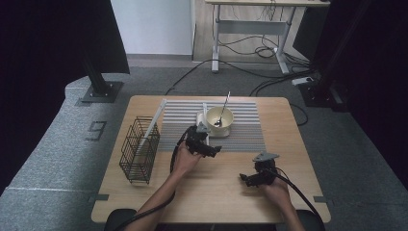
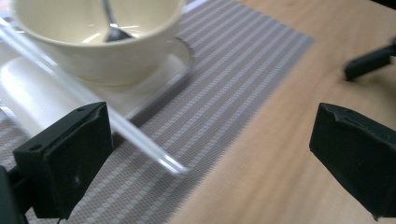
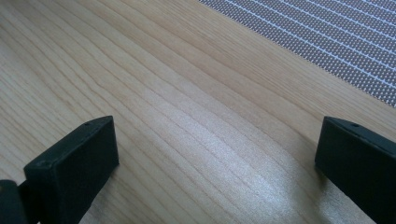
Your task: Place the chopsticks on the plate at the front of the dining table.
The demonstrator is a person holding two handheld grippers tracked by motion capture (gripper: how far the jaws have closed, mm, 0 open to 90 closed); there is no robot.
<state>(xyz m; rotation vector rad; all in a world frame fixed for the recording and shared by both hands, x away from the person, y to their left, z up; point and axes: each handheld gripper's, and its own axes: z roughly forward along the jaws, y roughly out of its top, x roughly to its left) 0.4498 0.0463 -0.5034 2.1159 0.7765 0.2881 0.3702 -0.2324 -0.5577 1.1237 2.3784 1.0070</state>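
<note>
A cream bowl with a metal spoon in it stands on a white plate on the striped placemat. A clear tube lies across the plate and off onto the mat, beside the bowl. My left gripper hovers just in front of the bowl. Its jaws are open wide, with the tube's near end low between them and untouched. My right gripper is open over bare wood at the front right.
A black wire basket stands on the table's left side with a white rod leaning in it. The wooden table has its front edge near my forearms. The placemat lies beyond the right gripper.
</note>
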